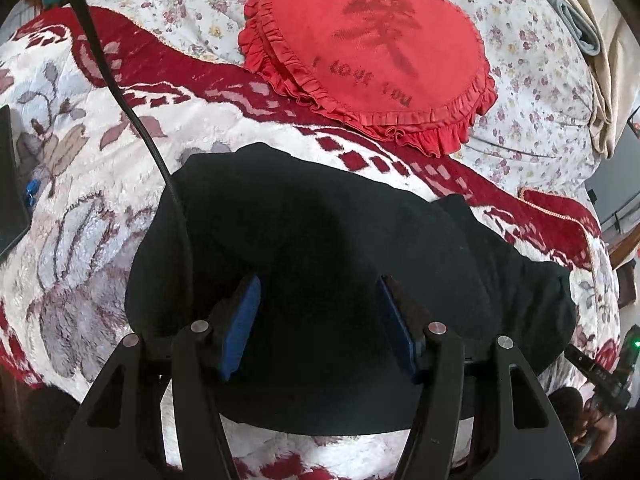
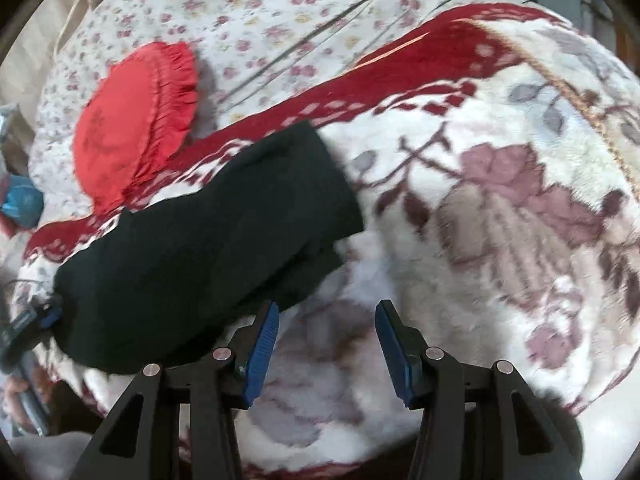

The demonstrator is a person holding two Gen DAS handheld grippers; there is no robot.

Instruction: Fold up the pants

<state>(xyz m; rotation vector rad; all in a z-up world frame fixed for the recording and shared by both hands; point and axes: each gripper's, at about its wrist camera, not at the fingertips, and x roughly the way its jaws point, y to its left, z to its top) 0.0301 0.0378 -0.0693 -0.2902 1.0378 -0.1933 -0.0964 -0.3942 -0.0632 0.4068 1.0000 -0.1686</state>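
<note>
Plush white-and-red floral blanket (image 1: 80, 208) covers the bed, with a flowered sheet (image 1: 532, 80) beyond it and a round red frilled cushion (image 1: 372, 52) lying at the far side where the two meet. Black pants (image 1: 340, 248) sit folded into a compact bundle on the blanket, just near of the cushion. Left gripper (image 1: 318, 320) hovers right over the bundle, blue pads (image 1: 240, 324) spread wide with dark cloth showing between them; whether they touch the fabric, I can't tell. Over on the right wrist view, the right gripper (image 2: 326, 334) is spread open above bare blanket, its left pad (image 2: 262, 344) just beside the bundle's near edge, nothing held. A black cable (image 1: 120, 92) trails across the blanket on the left.
</note>
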